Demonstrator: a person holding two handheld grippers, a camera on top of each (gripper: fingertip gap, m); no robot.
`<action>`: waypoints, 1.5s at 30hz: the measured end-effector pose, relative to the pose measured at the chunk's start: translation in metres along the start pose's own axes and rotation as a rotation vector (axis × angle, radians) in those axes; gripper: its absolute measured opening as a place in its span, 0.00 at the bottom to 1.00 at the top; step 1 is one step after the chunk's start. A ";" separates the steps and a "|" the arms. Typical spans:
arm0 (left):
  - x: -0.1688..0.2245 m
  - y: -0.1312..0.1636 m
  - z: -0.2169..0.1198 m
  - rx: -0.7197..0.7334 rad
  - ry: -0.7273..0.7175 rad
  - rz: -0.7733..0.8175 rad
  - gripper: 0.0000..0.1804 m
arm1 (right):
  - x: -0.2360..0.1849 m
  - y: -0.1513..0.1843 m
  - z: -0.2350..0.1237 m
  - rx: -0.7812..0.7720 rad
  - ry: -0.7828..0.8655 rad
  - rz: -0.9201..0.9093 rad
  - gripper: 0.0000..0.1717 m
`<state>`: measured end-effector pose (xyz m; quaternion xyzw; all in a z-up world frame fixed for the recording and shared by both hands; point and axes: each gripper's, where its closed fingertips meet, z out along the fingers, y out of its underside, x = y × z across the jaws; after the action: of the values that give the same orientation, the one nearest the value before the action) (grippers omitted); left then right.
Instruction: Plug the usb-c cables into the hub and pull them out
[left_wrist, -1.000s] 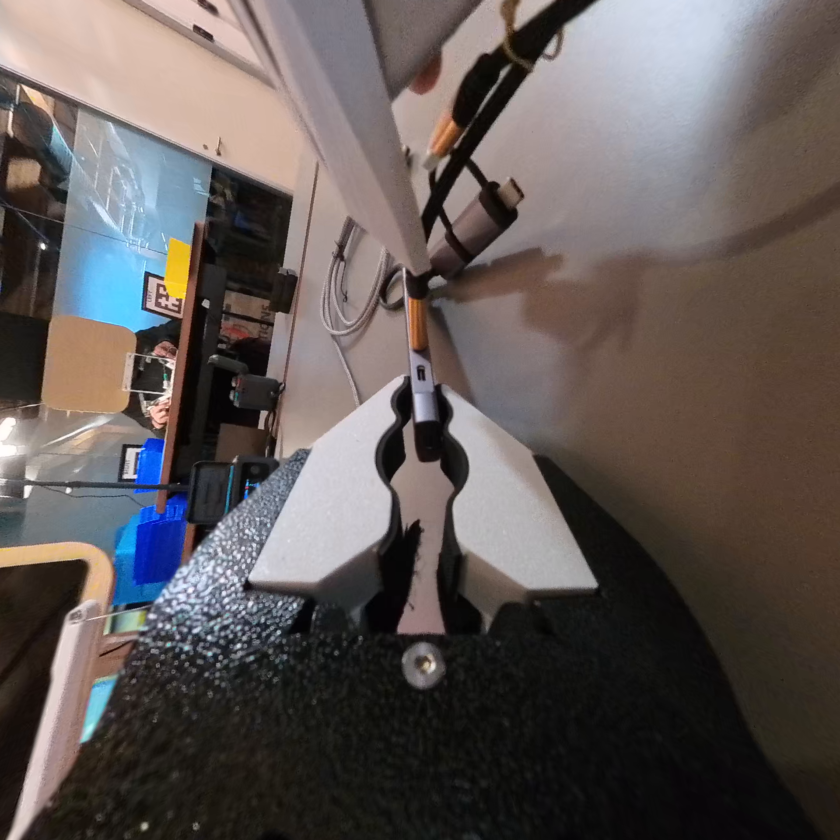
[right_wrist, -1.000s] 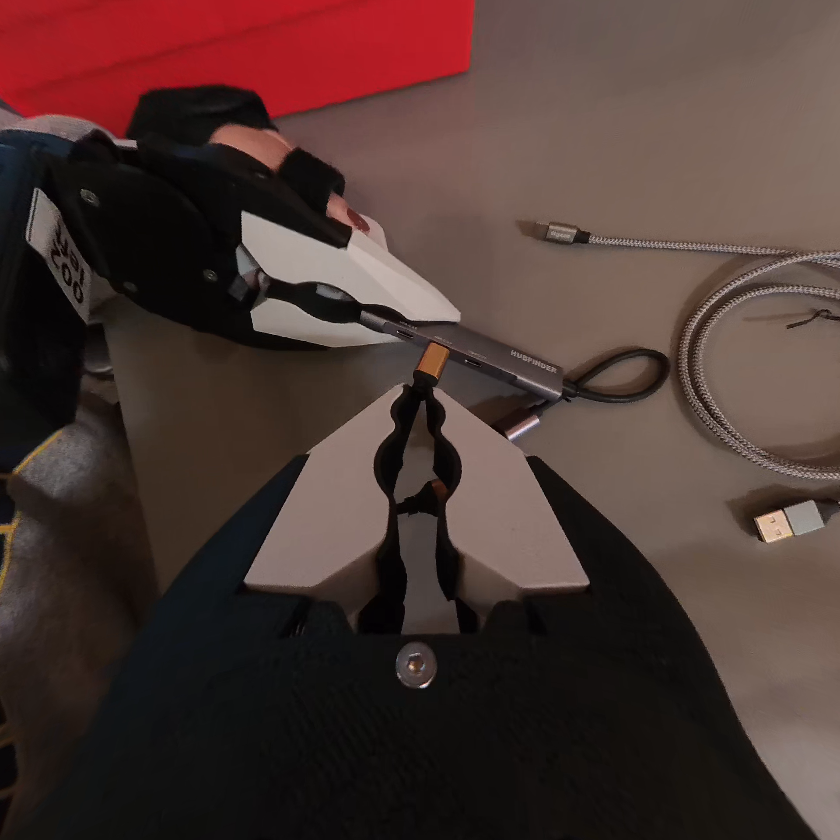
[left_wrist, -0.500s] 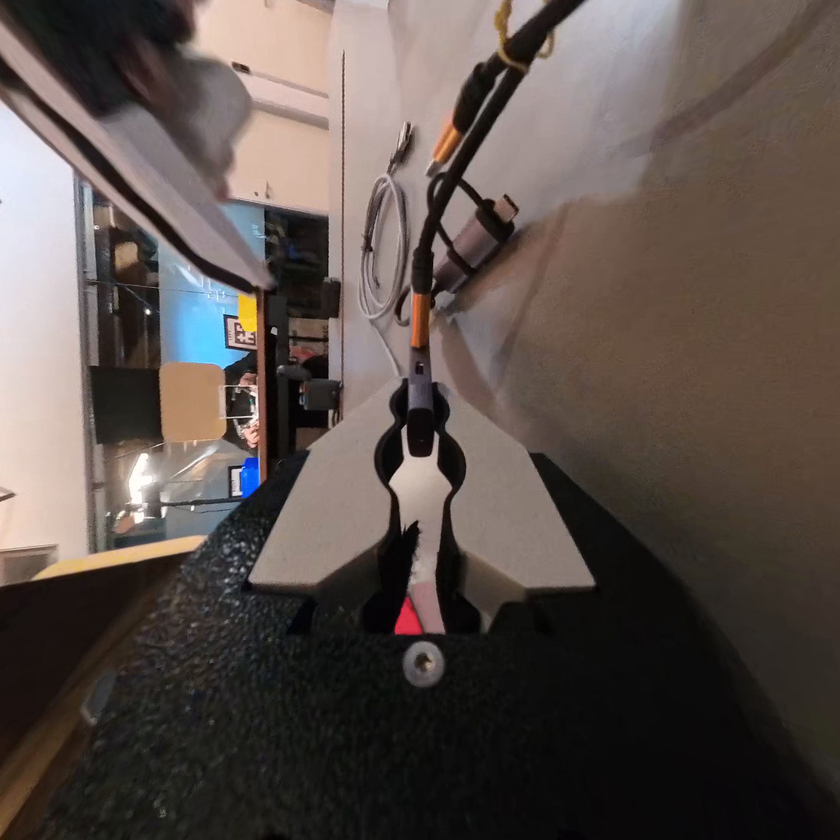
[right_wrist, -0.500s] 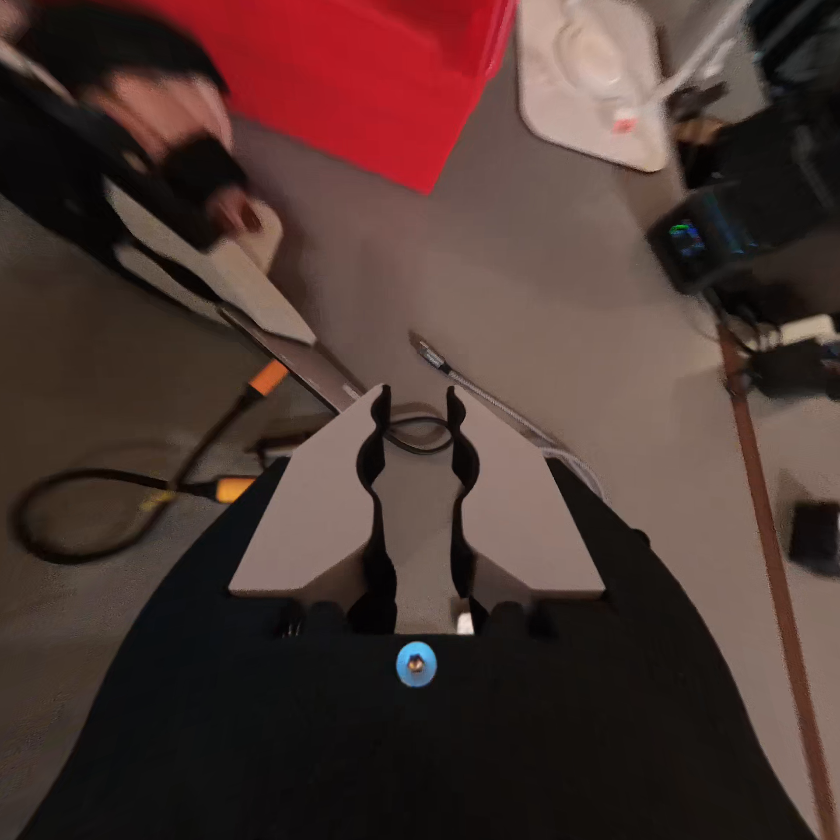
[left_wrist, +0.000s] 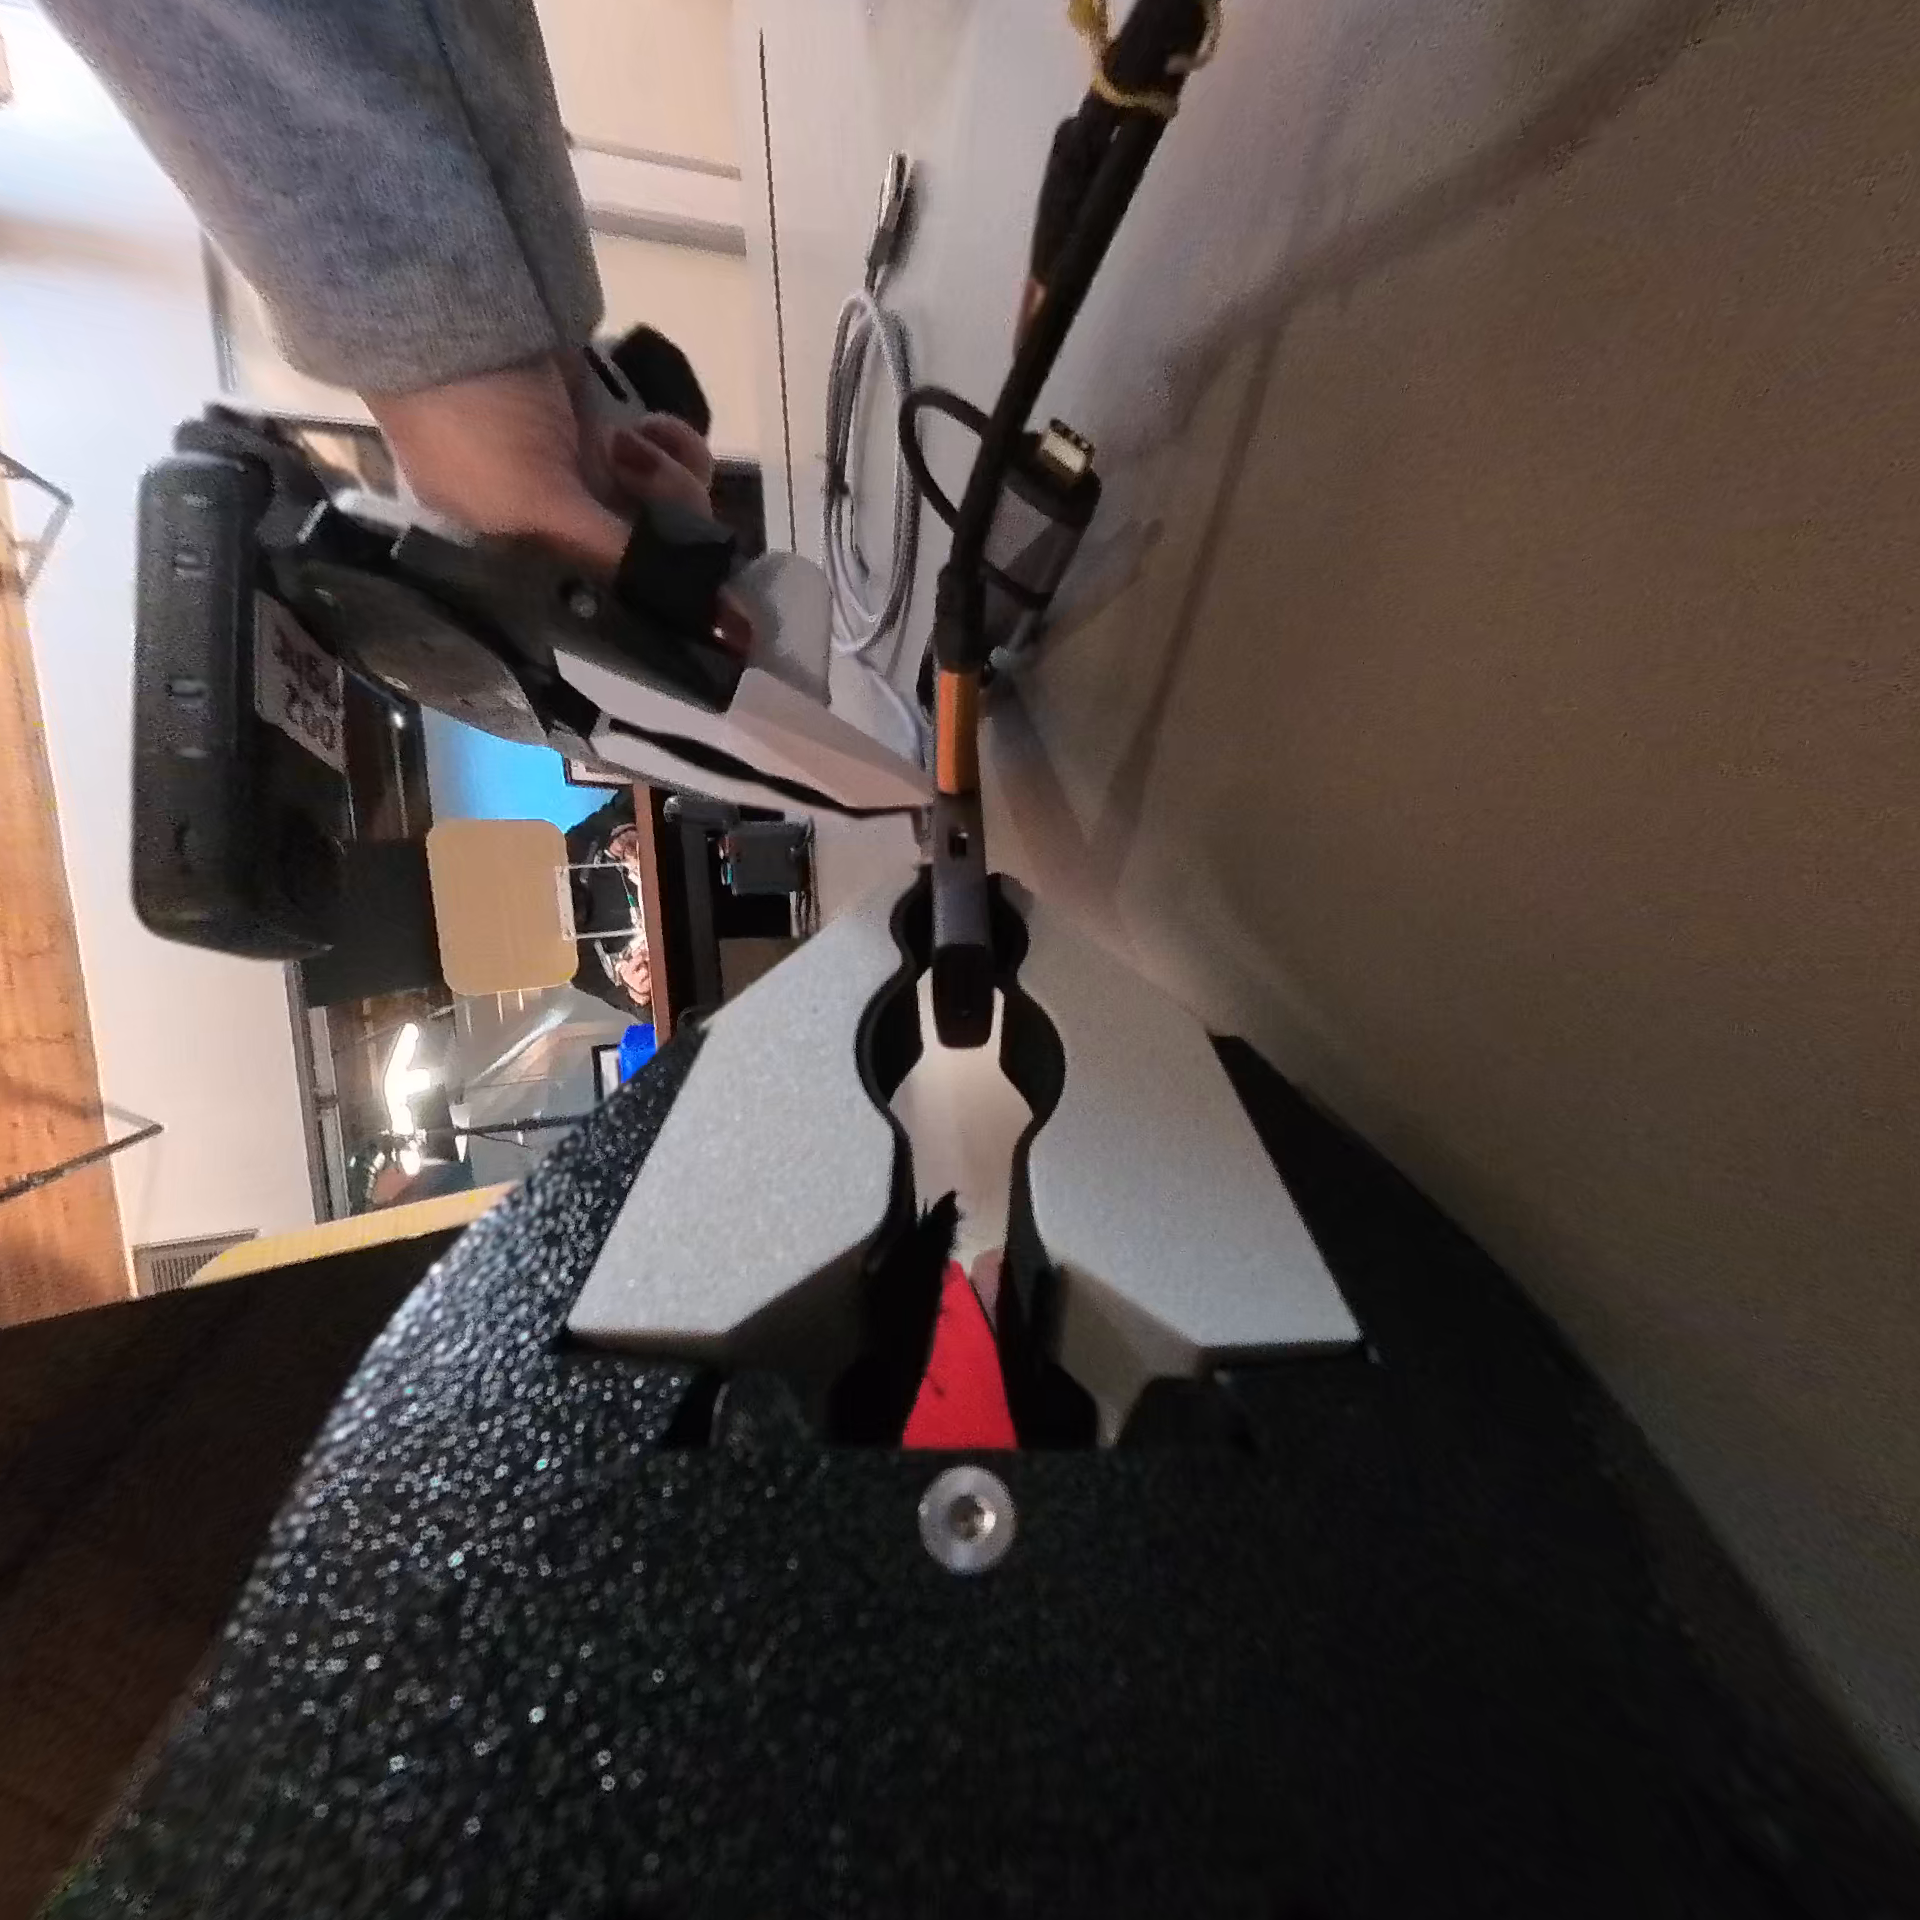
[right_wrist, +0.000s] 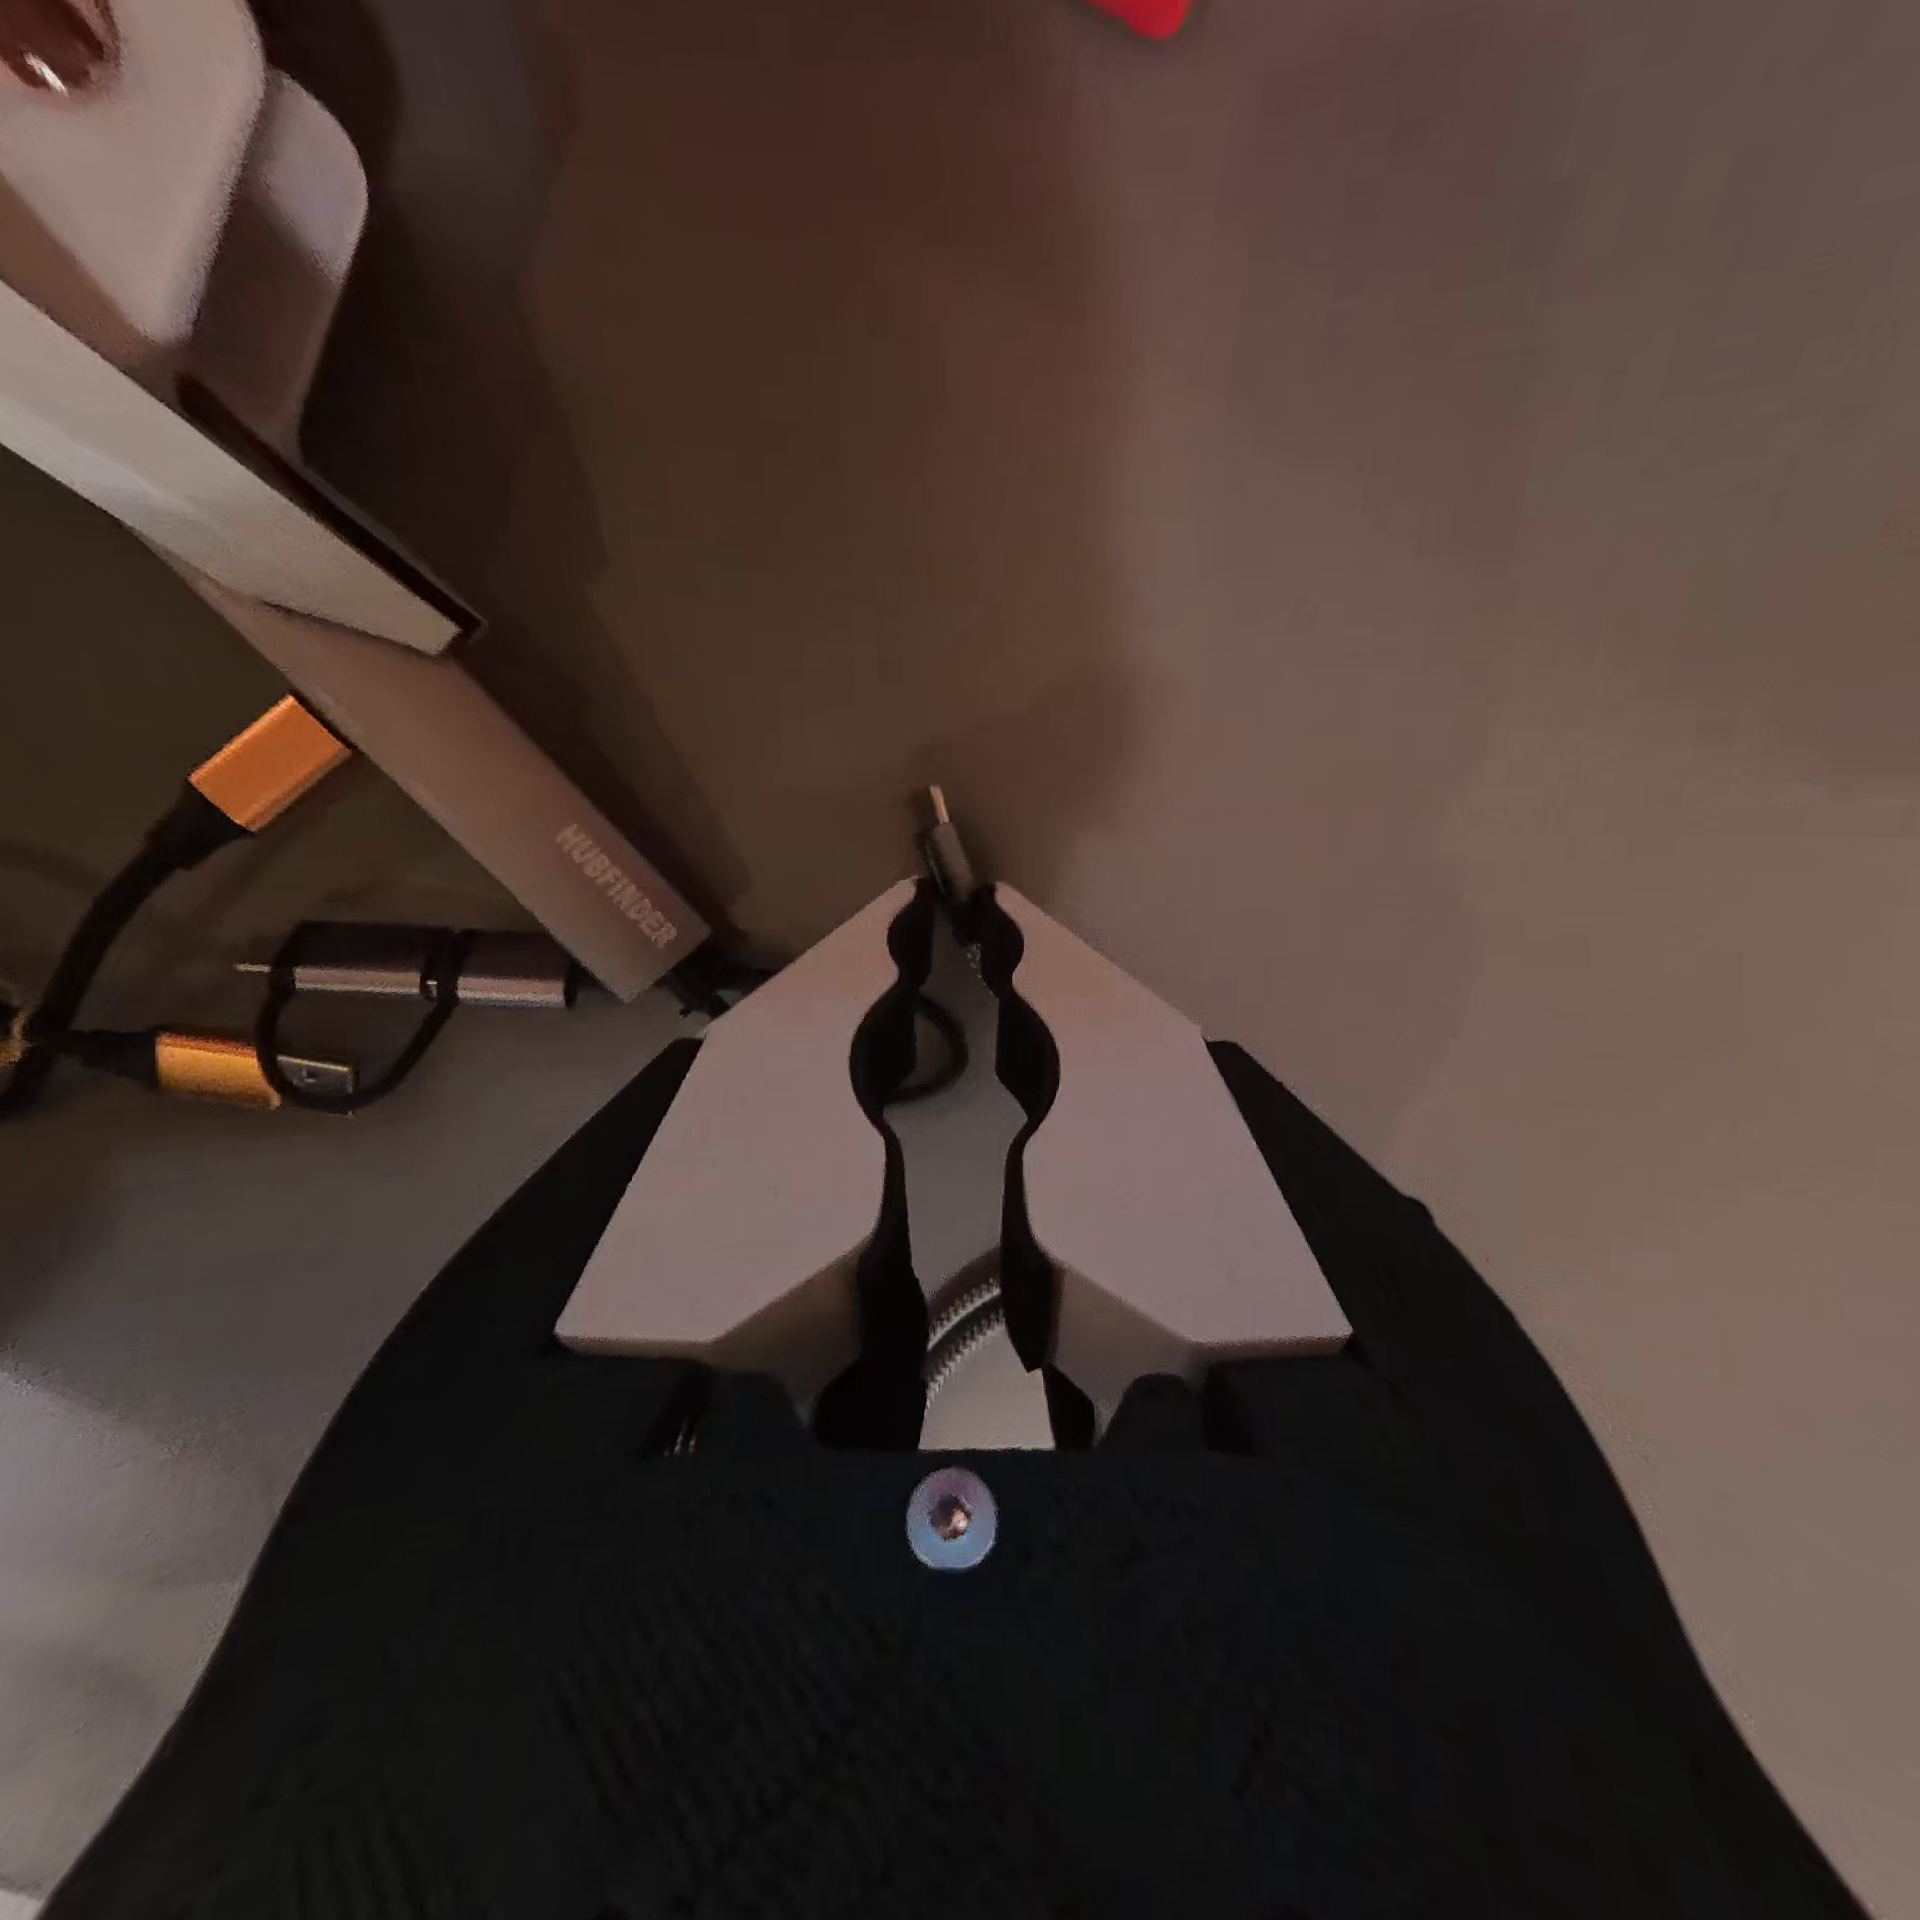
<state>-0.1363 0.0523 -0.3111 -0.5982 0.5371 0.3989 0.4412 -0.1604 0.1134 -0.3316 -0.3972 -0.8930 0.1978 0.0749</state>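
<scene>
Grey tabletop (right_wrist: 1351, 520), lettered grey hub (right_wrist: 582, 831), orange-plugged cable (right_wrist: 265, 764)

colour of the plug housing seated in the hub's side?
Orange plug housing on a black cable, seated in the grey hub. Clearest in the right wrist view.

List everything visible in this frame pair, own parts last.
Hub: one, grey, one end gripped by the left fingers.
Orange plugs: two, on black cable; one in the hub's side, one lying on the table.
Adapter: one, grey, on the table beside the loose orange plug.
Braided cable: one, silver, coiled on the table.
Silver plug: one, at the right fingertips.
Red thing: one, at the far edge, mostly cut off.
Table: one, grey.
Left gripper: white fingers closed on the hub.
Right gripper: white fingers closed on the silver plug.
Hand: one, grey sleeve, holding the right gripper.
</scene>
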 end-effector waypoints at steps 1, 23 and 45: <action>0.000 0.003 0.000 -0.025 0.002 -0.015 0.03 | 0.005 0.003 -0.003 -0.023 0.043 0.002 0.03; -0.016 0.065 0.035 -0.467 0.021 -0.396 0.04 | -0.156 0.029 -0.052 0.057 0.682 0.288 0.03; 0.005 0.032 0.031 -0.205 0.109 -0.409 0.09 | -0.167 0.041 -0.016 0.181 0.195 0.042 0.04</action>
<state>-0.1675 0.0794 -0.3283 -0.7568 0.3846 0.3207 0.4201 -0.0155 0.0194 -0.3297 -0.4247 -0.8516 0.2396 0.1925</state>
